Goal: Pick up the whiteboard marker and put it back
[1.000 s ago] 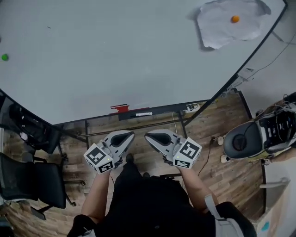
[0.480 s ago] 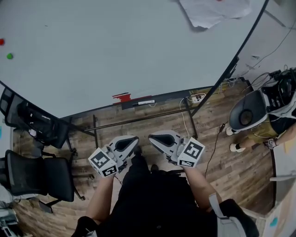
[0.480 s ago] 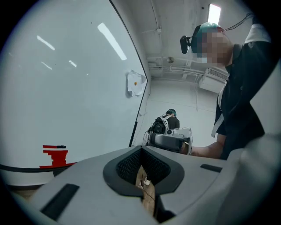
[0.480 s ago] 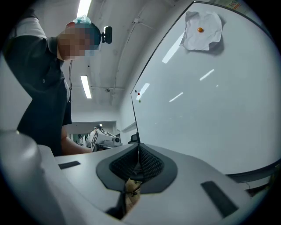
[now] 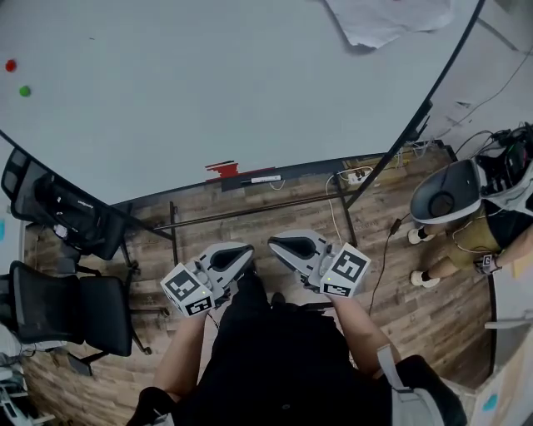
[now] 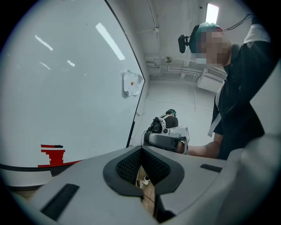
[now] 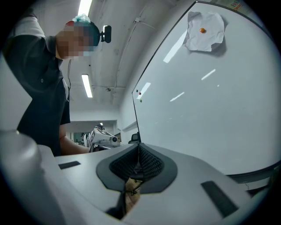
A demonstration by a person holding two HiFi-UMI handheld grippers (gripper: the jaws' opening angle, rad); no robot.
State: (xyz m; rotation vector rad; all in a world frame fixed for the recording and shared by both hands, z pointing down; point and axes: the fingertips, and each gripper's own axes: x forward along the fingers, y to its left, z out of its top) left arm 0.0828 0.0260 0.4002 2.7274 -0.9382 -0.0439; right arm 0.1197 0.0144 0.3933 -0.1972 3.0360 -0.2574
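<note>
In the head view the whiteboard marker (image 5: 262, 179), white with dark ends, lies on the tray (image 5: 316, 170) under the whiteboard (image 5: 208, 83), beside a red eraser (image 5: 221, 171). My left gripper (image 5: 239, 255) and right gripper (image 5: 277, 244) hang side by side at waist height, well short of the tray, both shut and empty. Seen from the left gripper view, the left gripper (image 6: 141, 150) has its jaws pressed together and the red eraser (image 6: 52, 154) shows low left. The right gripper view has the right gripper (image 7: 139, 148) shut too, facing the whiteboard (image 7: 210, 101).
A crumpled paper (image 5: 391, 21) is pinned at the board's top right. Small red (image 5: 10, 65) and green (image 5: 25, 91) magnets sit at its left. Black office chairs (image 5: 75, 308) stand left on the wooden floor (image 5: 400, 291). Another person (image 5: 454, 200) and cables are at the right.
The head view has shifted, so the paper has slid towards the top edge and the tray sits a little higher. Both grippers stay shut, together, close to my body.
</note>
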